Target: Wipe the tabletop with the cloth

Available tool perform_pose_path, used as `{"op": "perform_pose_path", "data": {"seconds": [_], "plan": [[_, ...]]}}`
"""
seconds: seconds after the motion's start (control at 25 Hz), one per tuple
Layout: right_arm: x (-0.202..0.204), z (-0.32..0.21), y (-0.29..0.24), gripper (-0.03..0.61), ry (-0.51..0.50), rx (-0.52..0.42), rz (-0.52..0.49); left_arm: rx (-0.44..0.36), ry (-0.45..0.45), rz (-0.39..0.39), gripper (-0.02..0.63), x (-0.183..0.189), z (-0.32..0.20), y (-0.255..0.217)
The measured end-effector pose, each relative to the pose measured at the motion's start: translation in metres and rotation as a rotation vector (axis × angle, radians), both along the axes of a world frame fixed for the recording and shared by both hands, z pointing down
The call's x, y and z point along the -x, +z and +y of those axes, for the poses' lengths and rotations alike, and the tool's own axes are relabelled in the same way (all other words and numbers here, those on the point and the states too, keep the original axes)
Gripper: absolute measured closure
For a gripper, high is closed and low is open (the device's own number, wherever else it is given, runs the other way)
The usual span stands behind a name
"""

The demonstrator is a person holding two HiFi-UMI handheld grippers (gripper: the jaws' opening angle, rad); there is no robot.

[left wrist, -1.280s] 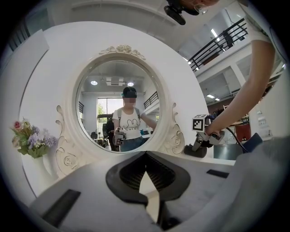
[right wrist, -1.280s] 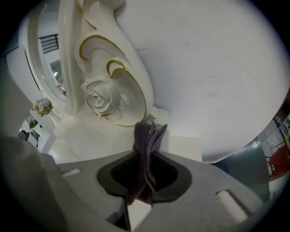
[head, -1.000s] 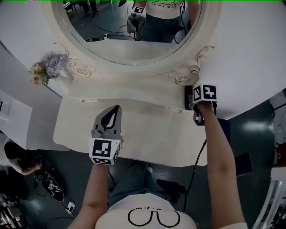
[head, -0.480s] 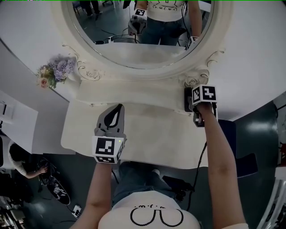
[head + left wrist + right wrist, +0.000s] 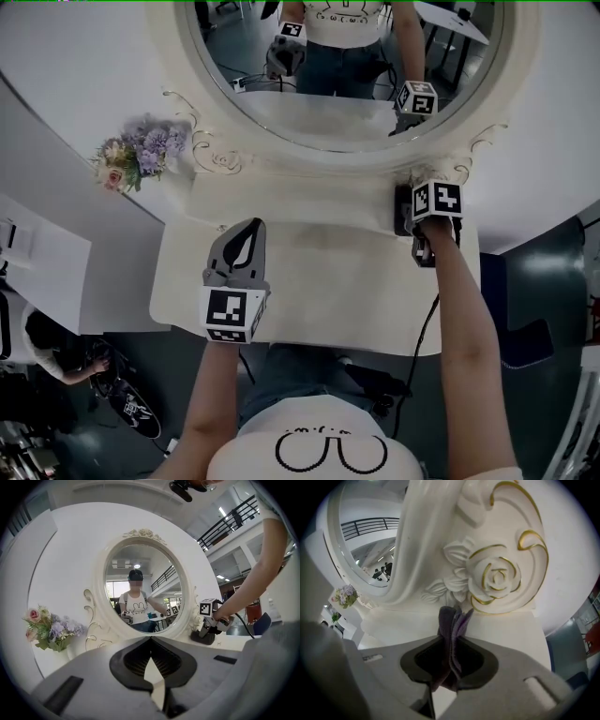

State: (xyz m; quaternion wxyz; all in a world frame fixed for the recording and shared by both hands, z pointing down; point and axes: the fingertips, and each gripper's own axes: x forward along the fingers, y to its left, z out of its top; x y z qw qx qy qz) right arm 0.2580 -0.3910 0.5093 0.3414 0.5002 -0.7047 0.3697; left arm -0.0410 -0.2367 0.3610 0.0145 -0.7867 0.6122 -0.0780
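**A:** Head view first. Where do the two grippers sit?

**B:** The left gripper is over the cream tabletop, with its tips aimed at the oval mirror. The right gripper is at the tabletop's far right corner, close against the mirror frame. A bunch of flowers stands well off to the left of the left gripper's jaws.

**A:** And the left gripper view?

**B:** Its jaws meet at the tips, with nothing between them. The mirror is straight ahead of them. Ahead and to the right, the other gripper has a dark lump of cloth down on the tabletop.

**A:** The right gripper view?

**B:** Its jaws are clamped on the cloth, which is purple-grey and folded. The cloth stands on edge between them. Its long axis runs straight forward out of the jaws. Its free end points at the gilded carved rose just ahead, low over the tabletop.
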Motion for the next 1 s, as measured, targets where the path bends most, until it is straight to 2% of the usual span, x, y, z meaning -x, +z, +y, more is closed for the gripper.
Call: {"op": "perform_pose_path", "data": {"seconds": [0.32, 1.0], "plan": [[0.045, 0.006, 0.001, 0.500, 0.021, 0.012, 0.006, 0.003, 0.011, 0.010, 0.615, 0.048, 0.005, 0.004], [0.159, 0.011, 0.001, 0.500, -0.043, 0.012, 0.012, 0.016, 0.010, 0.043, 0.615, 0.125, 0.008, 0.019]]}}
